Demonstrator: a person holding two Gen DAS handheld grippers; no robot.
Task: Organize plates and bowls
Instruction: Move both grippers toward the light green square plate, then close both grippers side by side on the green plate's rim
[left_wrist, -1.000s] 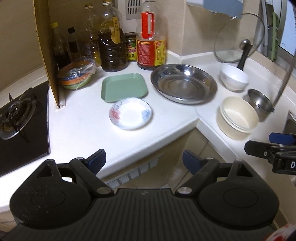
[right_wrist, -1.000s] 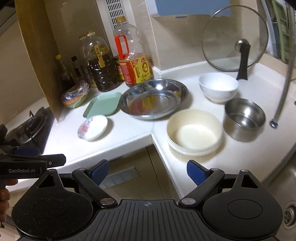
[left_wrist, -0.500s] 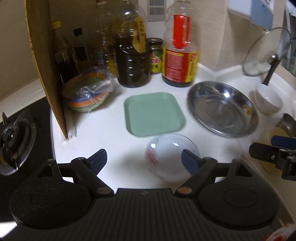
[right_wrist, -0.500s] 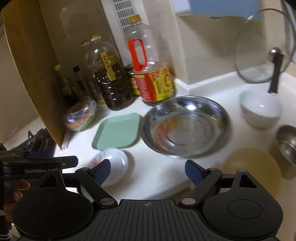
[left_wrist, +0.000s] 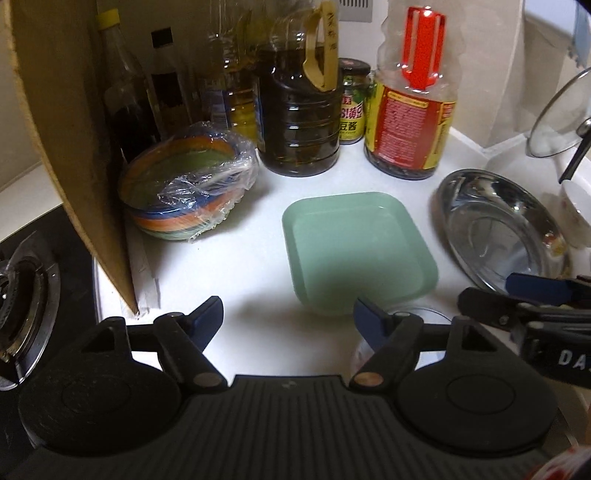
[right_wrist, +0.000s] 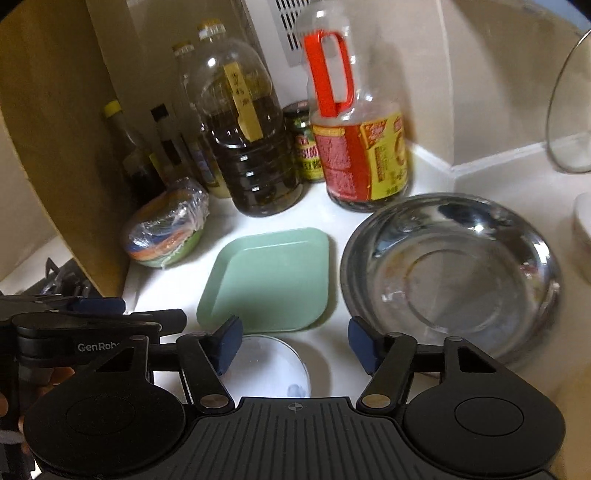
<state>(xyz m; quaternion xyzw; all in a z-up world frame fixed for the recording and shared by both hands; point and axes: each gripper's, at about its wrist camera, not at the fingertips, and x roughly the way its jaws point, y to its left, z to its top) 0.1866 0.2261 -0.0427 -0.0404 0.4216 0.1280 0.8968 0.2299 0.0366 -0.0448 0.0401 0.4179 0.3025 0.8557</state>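
A white countertop (left_wrist: 251, 266) runs into a tiled corner, lit dimly from above. At its left edge a brown board (left_wrist: 55, 122) stands upright, screening a black gas hob (left_wrist: 26, 288). Along the back wall stand several bottles, among them a large dark oil jug (right_wrist: 243, 147), a small green-labelled jar (right_wrist: 306, 144) and a bottle with a red handle (right_wrist: 354, 122). In front of them sits a stack of coloured bowls wrapped in plastic film (left_wrist: 188, 188). A square green plate (left_wrist: 354, 251) lies flat in the middle of the counter, with a wide steel dish (right_wrist: 450, 273) just to its right. A glass lid (left_wrist: 557, 118) leans against the far wall beyond a white bowl (left_wrist: 576, 206).

The left gripper (left_wrist: 288, 317) hangs over the bare counter at the green plate's near edge, its jaws closing with nothing gripped. The right gripper (right_wrist: 293, 343) has its jaws closing around a small white patterned saucer (right_wrist: 266, 365) that rests on the counter just in front of the green plate; its pads do not visibly press on the rim.
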